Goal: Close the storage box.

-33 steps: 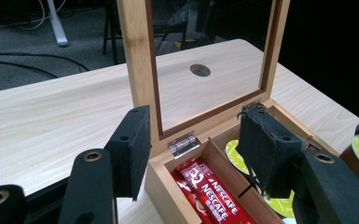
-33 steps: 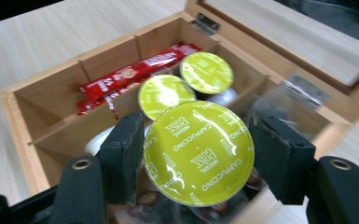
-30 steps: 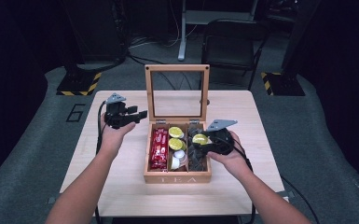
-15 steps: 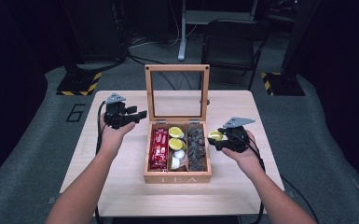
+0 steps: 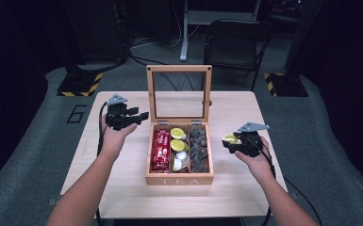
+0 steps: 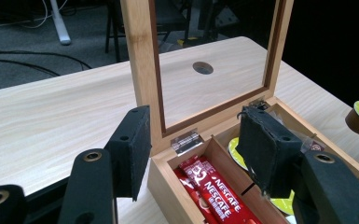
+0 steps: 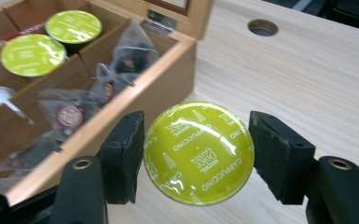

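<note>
The right gripper (image 5: 239,144) pinches a green-lidded Dolce Gusto cappuccino capsule (image 7: 198,153) between its jaws, foil lid facing the camera, held above the table (image 5: 122,188) just beside the tea box (image 5: 179,179) near the right edge. The left gripper (image 5: 134,116), jaws spread and empty, hangs by the box's upright glass lid (image 5: 179,69).

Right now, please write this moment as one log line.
right gripper: shut on green capsule, over table right of tea box | left gripper: open, empty | lid open
</note>
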Available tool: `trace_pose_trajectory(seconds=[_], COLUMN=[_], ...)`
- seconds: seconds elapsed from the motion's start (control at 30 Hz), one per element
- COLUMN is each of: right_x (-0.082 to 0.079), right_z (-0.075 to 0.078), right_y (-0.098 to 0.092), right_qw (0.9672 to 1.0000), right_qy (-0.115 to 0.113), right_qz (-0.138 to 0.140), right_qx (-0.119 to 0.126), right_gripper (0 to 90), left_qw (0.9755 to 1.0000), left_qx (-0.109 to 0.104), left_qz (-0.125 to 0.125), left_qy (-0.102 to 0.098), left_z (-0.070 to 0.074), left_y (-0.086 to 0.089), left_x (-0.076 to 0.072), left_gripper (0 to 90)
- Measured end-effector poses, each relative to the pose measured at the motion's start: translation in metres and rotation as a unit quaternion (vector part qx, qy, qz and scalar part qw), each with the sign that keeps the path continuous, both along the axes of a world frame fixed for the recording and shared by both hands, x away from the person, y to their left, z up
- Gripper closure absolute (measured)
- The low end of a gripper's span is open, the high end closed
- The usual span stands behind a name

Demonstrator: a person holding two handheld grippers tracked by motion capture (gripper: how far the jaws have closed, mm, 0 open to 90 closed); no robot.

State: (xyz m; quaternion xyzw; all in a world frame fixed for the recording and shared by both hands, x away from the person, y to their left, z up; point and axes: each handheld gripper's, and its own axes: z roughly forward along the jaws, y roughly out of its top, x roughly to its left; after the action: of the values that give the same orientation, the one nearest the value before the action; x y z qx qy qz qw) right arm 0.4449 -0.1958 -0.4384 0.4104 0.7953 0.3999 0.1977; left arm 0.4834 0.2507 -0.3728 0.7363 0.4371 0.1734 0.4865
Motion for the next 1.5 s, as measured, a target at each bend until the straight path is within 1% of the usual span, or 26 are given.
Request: trace_pose_trajectory(seconds=[0.17, 0.3, 0.33, 0.4, 0.43, 0.47, 0.5, 0.53, 0.57, 0.6, 0.67, 0.7, 0.77, 0.83, 0.87, 0.9, 0.93, 0.97, 1.13, 1.2, 1.23, 1.3, 1.33, 1.37, 1.43, 1.5], right_x=[0.0, 0.0, 0.0, 0.0, 0.0, 0.0, 0.0, 0.001, 0.0, 0.001, 0.001, 0.001, 0.001, 0.001, 0.0, 0.001, 0.0, 0.001, 0.001, 0.001, 0.001, 0.001, 0.001, 0.001, 0.002, 0.002], right_z=[-0.01, -0.017, -0.019, -0.022, -0.023, -0.025, -0.026, -0.027, -0.028, -0.03, -0.031, -0.032, -0.034, -0.036, -0.038, -0.039, -0.04, -0.041, -0.045, -0.047, -0.048, -0.05, -0.053, -0.054, -0.056, -0.057], right_y=[-0.012, -0.02, -0.022, -0.026, -0.028, -0.029, -0.033, -0.035, -0.037, -0.041, -0.046, -0.048, -0.051, -0.055, -0.057, -0.059, -0.06, -0.061, -0.065, -0.065, -0.065, -0.064, -0.064, -0.063, -0.062, -0.062], right_qw=[0.9998, 0.9994, 0.9993, 0.9987, 0.9986, 0.9981, 0.998, 0.9975, 0.9971, 0.9966, 0.9958, 0.9956, 0.9948, 0.994, 0.9935, 0.9933, 0.9928, 0.9925, 0.9914, 0.9913, 0.9914, 0.9912, 0.991, 0.9905, 0.9901, 0.9905], right_qy=[0.003, 0.003, 0.003, 0.004, 0.005, 0.005, 0.006, 0.007, 0.009, 0.006, 0.011, 0.008, 0.011, 0.01, 0.012, 0.011, 0.014, 0.012, 0.019, 0.021, 0.019, 0.024, 0.024, 0.026, 0.028, 0.029], right_qz=[-0.02, -0.035, -0.037, -0.05, -0.052, -0.061, -0.062, -0.071, -0.076, -0.082, -0.091, -0.093, -0.101, -0.109, -0.113, -0.114, -0.119, -0.121, -0.128, -0.129, -0.128, -0.128, -0.127, -0.132, -0.134, -0.132], right_qx=[0.003, 0.001, 0.0, 0.004, 0.003, 0.005, 0.003, 0.005, 0.003, 0.002, 0.001, 0.001, 0.001, -0.008, -0.007, -0.013, -0.01, -0.012, -0.02, -0.019, -0.024, -0.024, -0.035, -0.03, -0.031, -0.026], right_gripper=[37.2, 37.2, 37.2, 37.2, 37.2, 37.2, 37.2, 37.2, 37.2, 37.2, 37.2, 37.2, 37.2, 37.2, 37.2, 37.2, 37.2, 37.2, 37.2, 37.1, 37.2, 37.1, 37.1, 37.1, 37.1, 37.1], left_qw=[1.0, 1.0, 1.0, 1.0, 0.9999, 0.9999, 0.9999, 1.0, 0.9999, 0.9999, 0.9999, 0.9999, 0.9999, 0.9999, 0.9999, 0.9999, 0.9999, 1.0, 0.9999, 0.9999, 0.9999, 1.0, 1.0, 0.9999, 0.9999, 0.9999], left_qx=[0.005, 0.001, -0.003, -0.004, -0.011, -0.008, -0.009, -0.006, -0.011, -0.009, -0.009, -0.009, -0.009, -0.007, -0.008, -0.007, -0.006, -0.005, -0.007, -0.006, -0.006, -0.004, -0.004, -0.004, -0.005, -0.006], left_qz=[-0.002, 0.001, 0.004, 0.005, 0.009, 0.008, 0.008, 0.007, 0.011, 0.011, 0.011, 0.011, 0.011, 0.01, 0.01, 0.01, 0.009, 0.008, 0.01, 0.009, 0.009, 0.008, 0.008, 0.009, 0.009, 0.01], left_qy=[-0.003, -0.004, -0.003, -0.003, 0.001, 0.001, 0.001, -0.001, 0.0, 0.0, 0.0, -0.001, 0.002, 0.002, 0.002, 0.002, 0.001, 0.001, 0.001, 0.001, 0.002, 0.003, 0.003, 0.004, 0.003, 0.003], left_z=[-0.001, -0.001, -0.002, -0.002, -0.003, -0.003, -0.003, -0.003, -0.003, -0.003, -0.003, -0.003, -0.003, -0.003, -0.003, -0.003, -0.003, -0.003, -0.004, -0.005, -0.005, -0.006, -0.006, -0.006, -0.006, -0.006], left_y=[0.0, 0.001, 0.001, 0.001, 0.001, 0.001, 0.002, 0.002, 0.002, 0.002, 0.002, 0.003, 0.003, 0.003, 0.002, 0.002, 0.002, 0.002, 0.001, 0.001, 0.001, 0.002, 0.002, 0.002, 0.001, 0.001], left_x=[0.0, 0.0, 0.0, 0.0, 0.0, 0.0, 0.0, 0.0, -0.001, -0.001, -0.001, -0.001, -0.001, -0.001, -0.001, -0.001, -0.001, 0.0, 0.0, 0.0, -0.001, -0.001, -0.001, -0.001, -0.001, -0.001], left_gripper=[44.2, 44.2, 44.2, 44.2, 44.2, 44.2, 44.2, 44.2, 44.2, 44.2, 44.2, 44.2, 44.2, 44.2, 44.2, 44.2, 44.2, 44.2, 44.2, 44.2, 44.2, 44.2, 44.2, 44.2, 44.2, 44.2])
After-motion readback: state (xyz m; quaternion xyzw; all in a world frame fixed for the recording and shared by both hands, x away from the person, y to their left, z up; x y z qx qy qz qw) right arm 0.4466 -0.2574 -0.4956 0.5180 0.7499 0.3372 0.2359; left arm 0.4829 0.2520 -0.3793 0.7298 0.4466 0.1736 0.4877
